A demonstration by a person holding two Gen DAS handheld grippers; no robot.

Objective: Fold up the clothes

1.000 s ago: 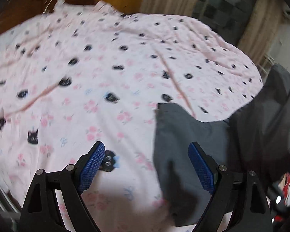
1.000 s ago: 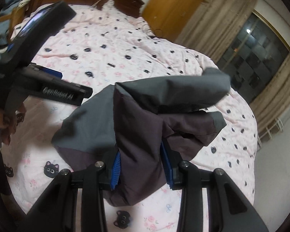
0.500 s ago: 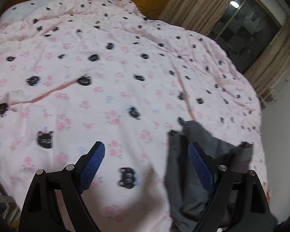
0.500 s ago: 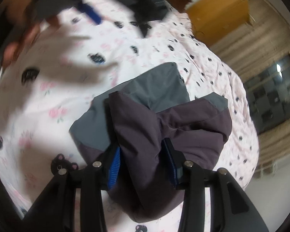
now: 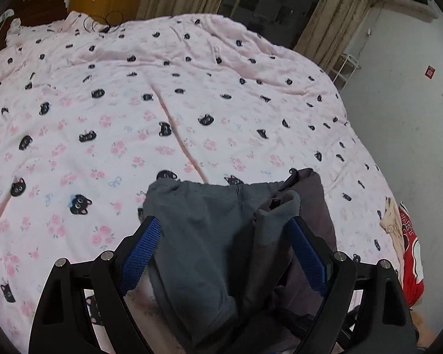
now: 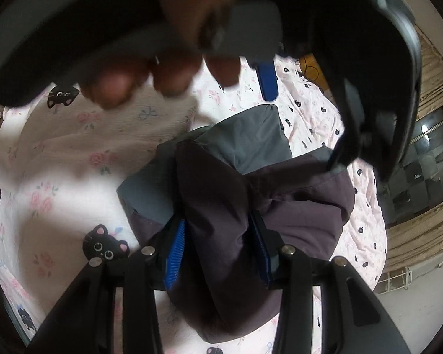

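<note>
right tool (image 6: 218,236): clamps bunched grey-purple garment (image 6: 221,194) | left tool (image 5: 224,250): spread, ribbed blue pads | cotton bedsheet (image 5: 162,88)

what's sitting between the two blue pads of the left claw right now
A fold of the grey shorts, seen in the left wrist view. The left claw is open around it.

Both the left gripper (image 5: 223,249) and right gripper (image 6: 218,243) have black frames, silver screws and fingers (image 5: 140,249) lined with ribbed blue pads.
</note>
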